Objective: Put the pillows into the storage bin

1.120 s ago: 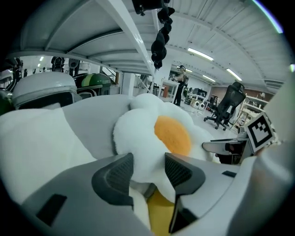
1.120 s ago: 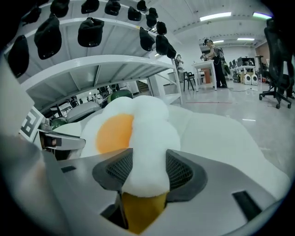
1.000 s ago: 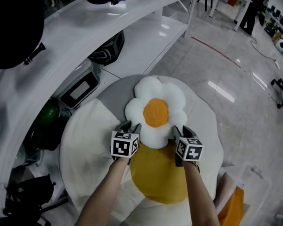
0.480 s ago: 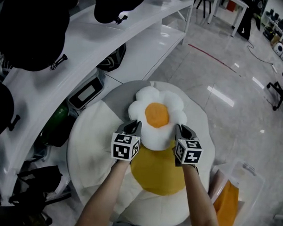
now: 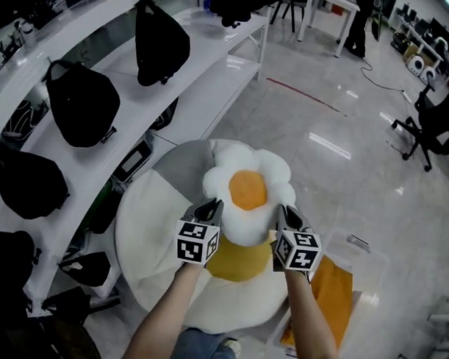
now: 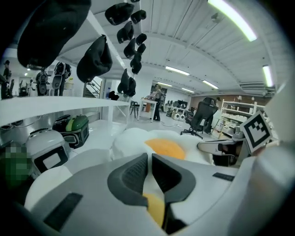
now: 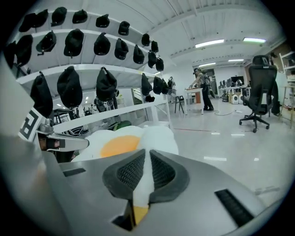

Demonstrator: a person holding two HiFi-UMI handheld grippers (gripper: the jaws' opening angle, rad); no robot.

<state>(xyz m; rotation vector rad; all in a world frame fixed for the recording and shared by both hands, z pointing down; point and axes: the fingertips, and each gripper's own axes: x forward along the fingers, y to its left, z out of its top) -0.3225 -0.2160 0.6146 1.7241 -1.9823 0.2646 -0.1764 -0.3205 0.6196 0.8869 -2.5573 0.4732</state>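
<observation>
A small white flower-shaped pillow (image 5: 247, 190) with an orange centre hangs between my two grippers, above a large fried-egg pillow (image 5: 153, 217) on the floor. My left gripper (image 5: 211, 210) is shut on the pillow's near left edge. The right gripper (image 5: 286, 214) is shut on its near right edge. White fabric is pinched between the pads in the left gripper view (image 6: 150, 173) and the right gripper view (image 7: 146, 173); the pillow (image 6: 161, 147) (image 7: 124, 143) stretches out beyond the jaws. A clear storage bin (image 5: 368, 276) with something orange inside stands at the lower right.
White curved shelves (image 5: 214, 57) with black caps (image 5: 80, 104) run along the left, with helmets underneath. A grey cushion (image 5: 177, 162) peeks out behind the large pillow. An office chair (image 5: 432, 123) stands far right on the glossy floor.
Both grippers have shut on the small pillow's edges and raised it off the large pillow. The head view has pulled back and shows more shelves and floor.
</observation>
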